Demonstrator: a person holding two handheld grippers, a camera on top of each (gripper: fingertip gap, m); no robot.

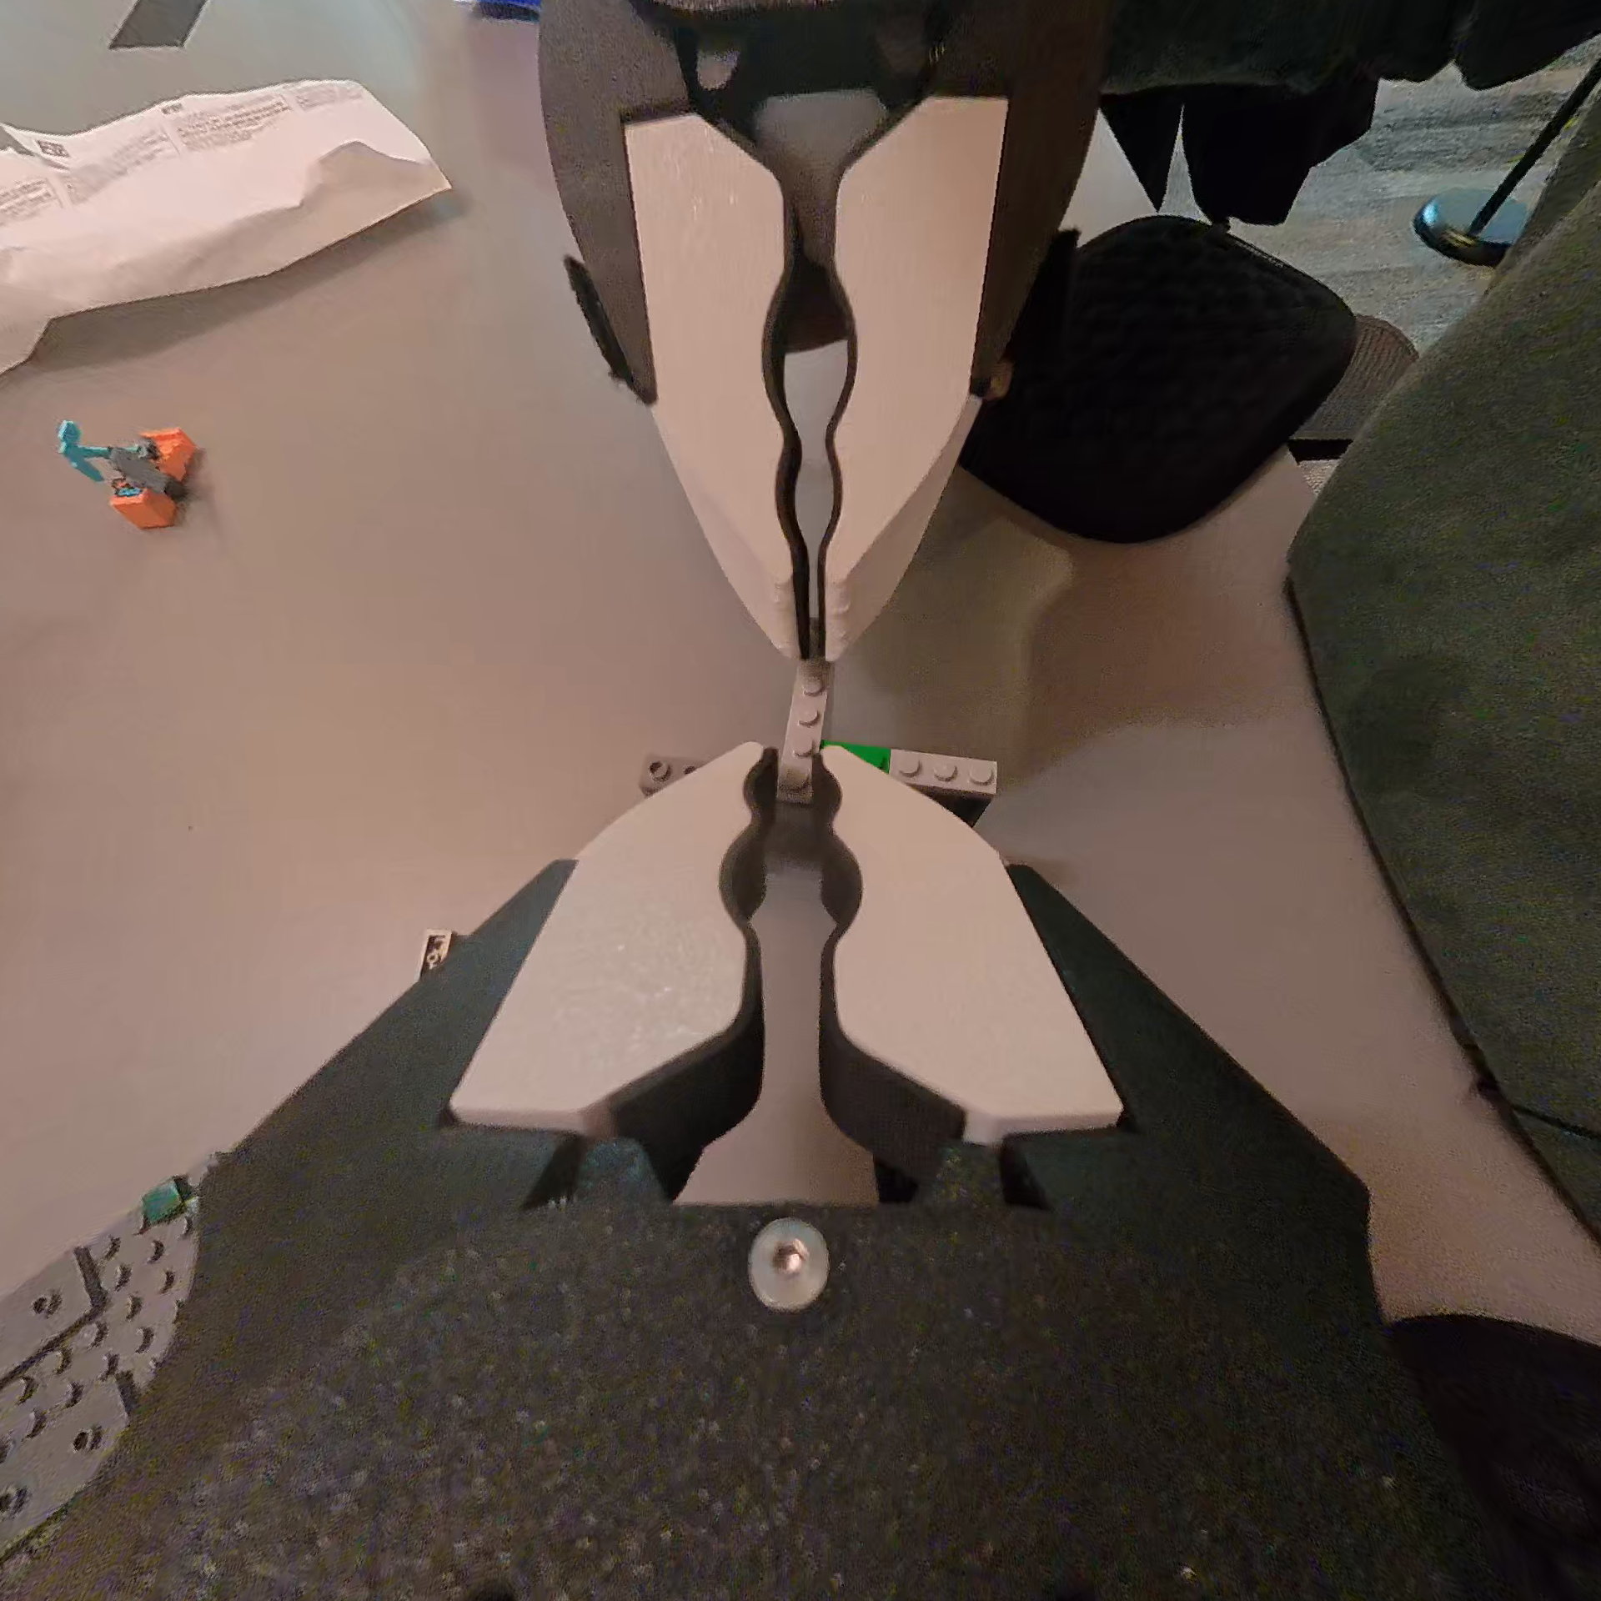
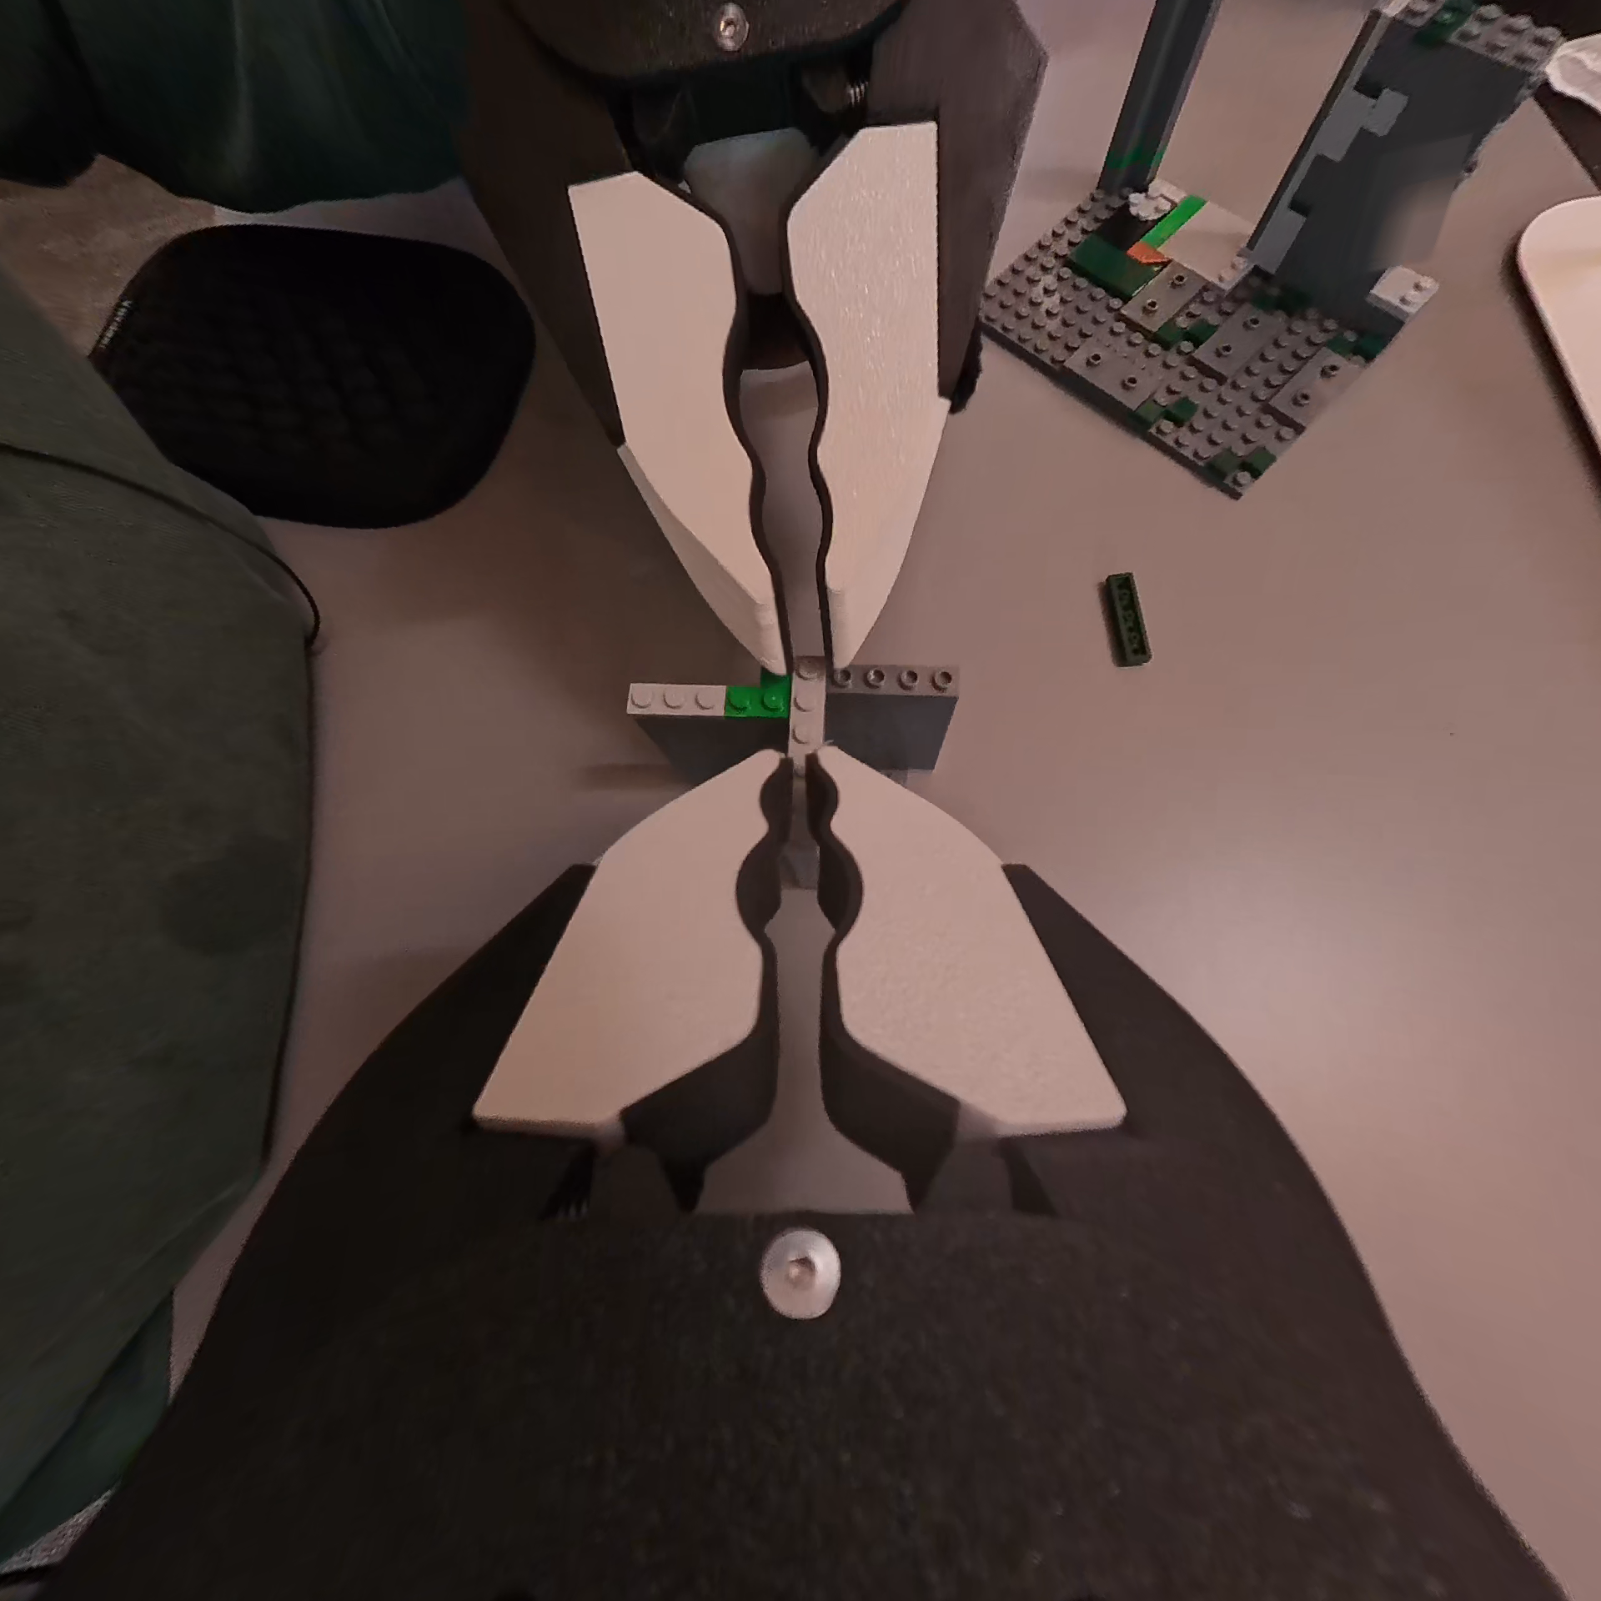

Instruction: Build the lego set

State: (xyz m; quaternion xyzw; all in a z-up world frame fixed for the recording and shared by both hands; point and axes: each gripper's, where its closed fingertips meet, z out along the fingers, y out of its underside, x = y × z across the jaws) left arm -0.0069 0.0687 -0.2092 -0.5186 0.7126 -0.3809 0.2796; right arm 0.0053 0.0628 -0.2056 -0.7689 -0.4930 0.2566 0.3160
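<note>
Light grey plate (image 2: 804, 712): long axis running between the two facing grippers, crossing the grey wall piece (image 2: 892, 706). Right gripper (image 2: 799, 762) and left gripper (image 1: 795, 784) each pinch one end.

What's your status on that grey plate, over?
Left gripper and right gripper both shut on the light grey plate, one at each end. Plate lies crosswise over the small wall piece. Nothing in the way.
</note>
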